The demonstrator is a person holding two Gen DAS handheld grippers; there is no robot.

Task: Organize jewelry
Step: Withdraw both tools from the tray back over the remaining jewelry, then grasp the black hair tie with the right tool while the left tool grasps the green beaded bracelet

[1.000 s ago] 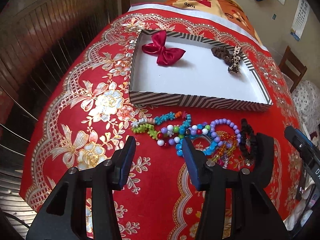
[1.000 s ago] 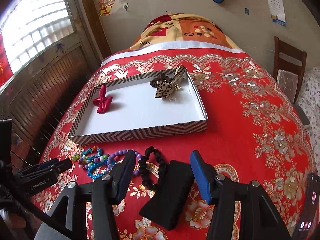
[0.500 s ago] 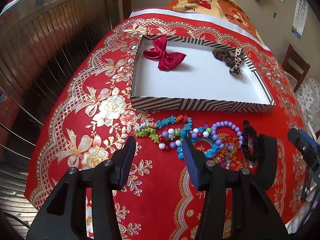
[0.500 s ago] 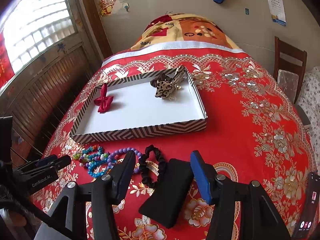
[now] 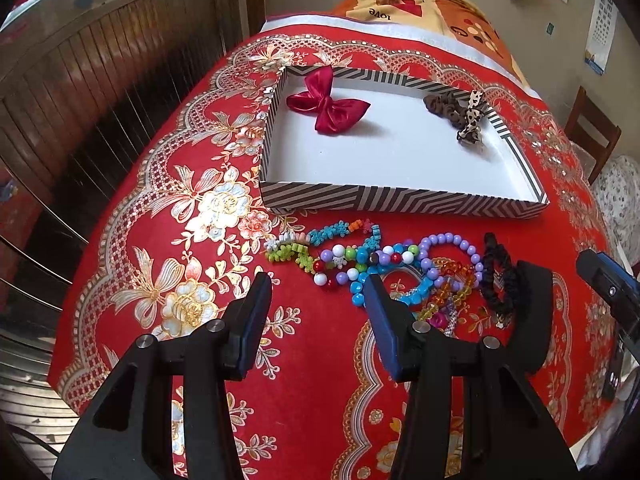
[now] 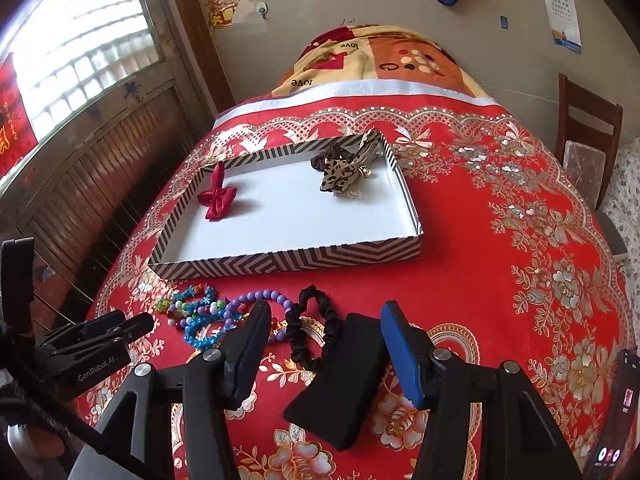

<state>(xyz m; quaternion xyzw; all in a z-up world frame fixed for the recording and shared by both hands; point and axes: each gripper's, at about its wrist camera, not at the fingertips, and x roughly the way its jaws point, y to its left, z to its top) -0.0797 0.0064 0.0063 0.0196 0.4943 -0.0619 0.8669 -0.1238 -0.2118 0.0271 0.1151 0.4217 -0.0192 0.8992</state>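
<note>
A pile of coloured bead bracelets (image 5: 360, 256) lies on the red cloth, just beyond my open left gripper (image 5: 316, 292), whose fingers hold nothing. A black scrunchie (image 5: 496, 280) lies to the right of the beads. In the right wrist view the same black scrunchie (image 6: 316, 328) and a flat black block (image 6: 344, 376) lie on the cloth below my open right gripper (image 6: 324, 320), untouched by its pads. The beads (image 6: 200, 312) are to its left. The striped tray (image 5: 400, 200) holds a red bow (image 5: 328, 108) and a brown scrunchie with a leopard bow (image 5: 460, 112).
The tray (image 6: 288, 260) sits mid-table on a red floral cloth. My left gripper (image 6: 100, 336) shows at the left of the right wrist view. A phone (image 6: 624, 400) lies at the right edge. A wooden chair (image 6: 588, 140) stands beyond the table's right side.
Both grippers stay open and in place. The left wrist view has shifted only slightly; no object has moved.
</note>
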